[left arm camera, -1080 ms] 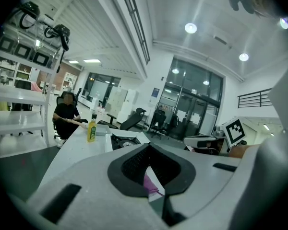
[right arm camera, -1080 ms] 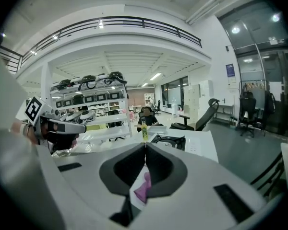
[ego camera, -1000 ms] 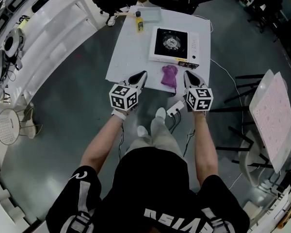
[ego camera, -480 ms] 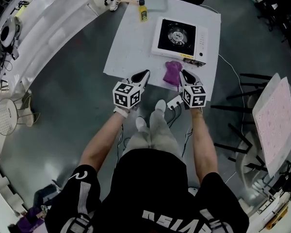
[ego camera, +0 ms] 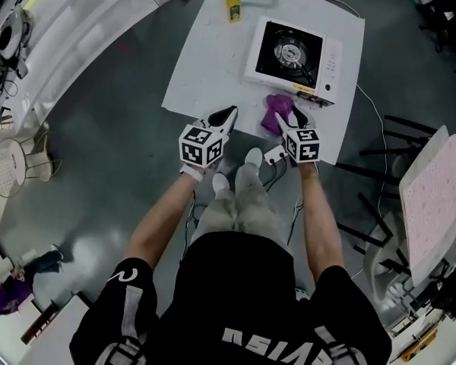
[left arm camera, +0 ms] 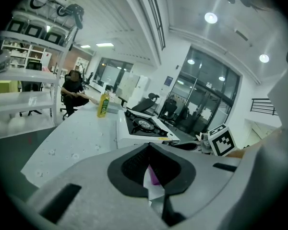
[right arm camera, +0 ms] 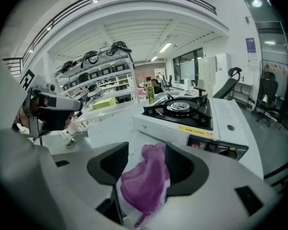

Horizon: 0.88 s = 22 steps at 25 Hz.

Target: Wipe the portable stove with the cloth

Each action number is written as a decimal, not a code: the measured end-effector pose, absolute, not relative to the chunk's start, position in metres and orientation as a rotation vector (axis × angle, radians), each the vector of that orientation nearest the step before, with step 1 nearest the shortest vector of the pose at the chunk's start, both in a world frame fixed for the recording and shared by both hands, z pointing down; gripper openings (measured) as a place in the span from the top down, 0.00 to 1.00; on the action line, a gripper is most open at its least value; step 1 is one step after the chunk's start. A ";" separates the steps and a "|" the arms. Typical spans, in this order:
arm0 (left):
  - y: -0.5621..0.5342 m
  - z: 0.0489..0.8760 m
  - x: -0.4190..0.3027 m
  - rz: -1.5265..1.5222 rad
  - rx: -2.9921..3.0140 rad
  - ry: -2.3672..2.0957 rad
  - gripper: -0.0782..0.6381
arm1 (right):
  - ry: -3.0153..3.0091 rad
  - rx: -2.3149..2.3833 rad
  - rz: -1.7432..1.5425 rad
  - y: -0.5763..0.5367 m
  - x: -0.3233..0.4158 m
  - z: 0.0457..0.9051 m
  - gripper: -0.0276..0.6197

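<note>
Now the right hand-held gripper had just been opening its jaws, which stood spread with the cloth between them. The cloth lay at the worktop's near edge, just beside the portable stove. The left hand-held gripper was pressed together.

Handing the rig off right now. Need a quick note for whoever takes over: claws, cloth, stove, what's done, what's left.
Left claw: shut, empty, at the near table edge.
Right claw: jaws have just been opening; the purple cloth sits between them, not gripped.
The cloth lies crumpled on the white table, just in front of the portable stove.
Done: approach only, no wiping yet.
Left: close on the cloth, lift it, wipe the stove.
</note>
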<state>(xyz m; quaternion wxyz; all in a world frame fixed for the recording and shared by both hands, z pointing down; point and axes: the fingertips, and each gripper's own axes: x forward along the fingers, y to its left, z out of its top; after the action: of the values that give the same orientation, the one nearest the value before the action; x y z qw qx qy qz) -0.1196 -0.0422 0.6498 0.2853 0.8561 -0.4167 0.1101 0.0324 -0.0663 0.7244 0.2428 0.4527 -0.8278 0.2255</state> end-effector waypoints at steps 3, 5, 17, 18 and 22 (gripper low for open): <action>-0.048 0.658 -0.122 0.300 2.271 -1.118 0.88 | -2.247 1.217 0.627 -0.073 0.030 0.742 0.60; -0.052 0.664 -0.124 0.303 2.259 -1.122 0.88 | -2.235 1.205 0.640 -0.078 0.029 0.753 0.59; -0.071 0.675 -0.132 0.278 2.231 -1.126 0.88 | -2.136 1.140 0.646 -0.084 0.025 0.798 0.58; -0.070 0.675 -0.132 0.278 2.233 -1.122 0.88 | -2.125 1.139 0.642 -0.084 0.025 0.802 0.58; -0.072 0.676 -0.133 0.274 2.225 -1.114 0.88 | -2.088 1.144 0.619 -0.086 0.025 0.811 0.58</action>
<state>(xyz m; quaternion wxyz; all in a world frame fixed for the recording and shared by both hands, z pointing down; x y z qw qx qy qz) -0.1327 -0.0723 0.6760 0.3139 0.8439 -0.4225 0.1041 0.0247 -0.0860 0.8105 0.3344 0.4382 -0.8000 0.2370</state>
